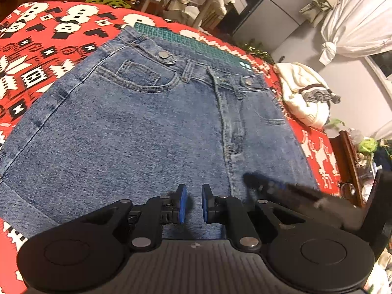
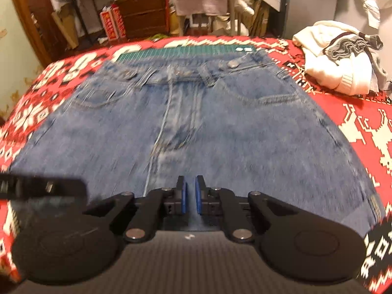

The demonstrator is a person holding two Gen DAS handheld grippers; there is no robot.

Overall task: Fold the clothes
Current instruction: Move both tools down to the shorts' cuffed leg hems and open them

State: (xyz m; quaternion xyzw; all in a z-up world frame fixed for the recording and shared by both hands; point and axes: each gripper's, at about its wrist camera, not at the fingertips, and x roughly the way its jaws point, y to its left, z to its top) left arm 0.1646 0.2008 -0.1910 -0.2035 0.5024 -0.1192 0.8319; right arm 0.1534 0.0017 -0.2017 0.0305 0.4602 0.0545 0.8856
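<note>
Blue jeans [image 1: 147, 127] lie flat on the red patterned cloth, waistband at the far side, and look folded short. My left gripper [image 1: 194, 203] hovers over their near part, its blue pads a narrow gap apart with only denim showing behind them. My right gripper [image 2: 190, 196] sits over the near middle of the jeans [image 2: 220, 127], its pads apart by a slimmer gap and nothing between them. Each gripper shows as a blur in the other's view: the right gripper [image 1: 267, 185] and the left gripper [image 2: 49, 187]. The jeans' near edge is hidden under the gripper bodies.
A green cutting mat [image 1: 196, 44] pokes out from under the waistband. A crumpled white sweater [image 2: 338, 61] lies at the table's right back corner. The red tablecloth [image 1: 36, 49] is bare to the left of the jeans. Shelves and furniture stand beyond the table.
</note>
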